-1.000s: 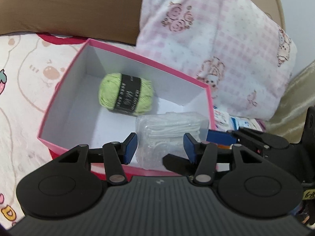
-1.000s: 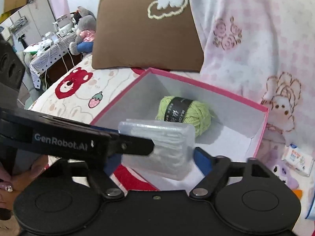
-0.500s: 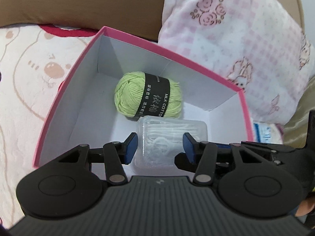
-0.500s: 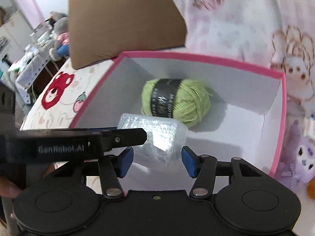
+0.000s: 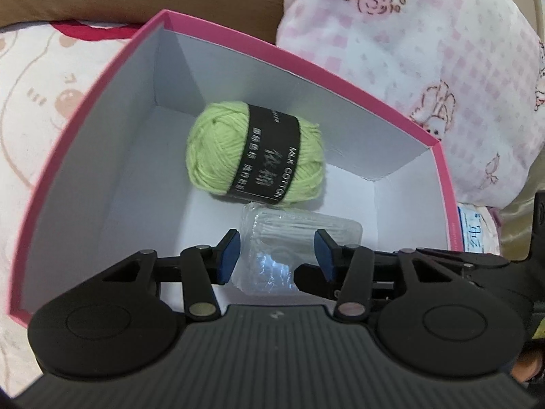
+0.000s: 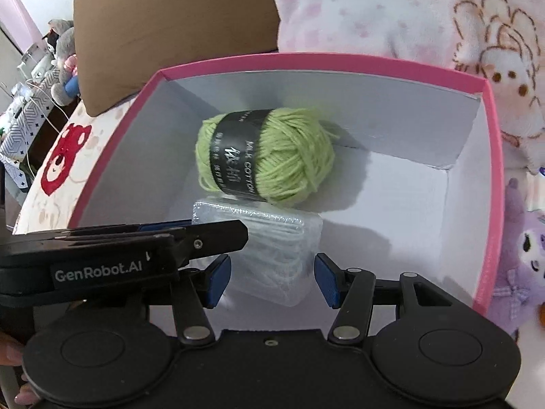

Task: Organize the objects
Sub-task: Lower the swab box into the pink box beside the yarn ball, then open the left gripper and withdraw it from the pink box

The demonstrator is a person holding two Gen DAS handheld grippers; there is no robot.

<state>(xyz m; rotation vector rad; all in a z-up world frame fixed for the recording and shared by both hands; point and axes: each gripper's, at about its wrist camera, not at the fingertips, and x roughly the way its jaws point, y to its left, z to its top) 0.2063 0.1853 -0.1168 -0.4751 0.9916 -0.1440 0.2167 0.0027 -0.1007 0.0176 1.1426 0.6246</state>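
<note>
A clear plastic box of cotton swabs (image 5: 272, 262) (image 6: 279, 248) sits low inside the pink box (image 5: 306, 64) (image 6: 306, 59), just in front of a green yarn ball (image 5: 255, 156) (image 6: 265, 156) with a black band. My left gripper (image 5: 277, 255) is shut on the swab box, one blue pad at each side. In the right wrist view its black finger (image 6: 204, 238) comes in from the left. My right gripper (image 6: 272, 281) holds the same box crosswise, its pads against two other sides. Its finger (image 5: 453, 255) shows at the right of the left wrist view.
The pink box lies on a bed sheet (image 5: 41, 85) with cartoon prints. A brown cushion (image 6: 170, 17) and a pink-and-white blanket (image 5: 408, 34) rise behind it. A purple plush toy (image 6: 524, 248) and a tissue pack (image 5: 473, 228) lie right of the box.
Both grippers came down over the rim into the pink box, carrying the swab box down beside the yarn. The right gripper's jaws narrowed from wide apart onto the swab box.
</note>
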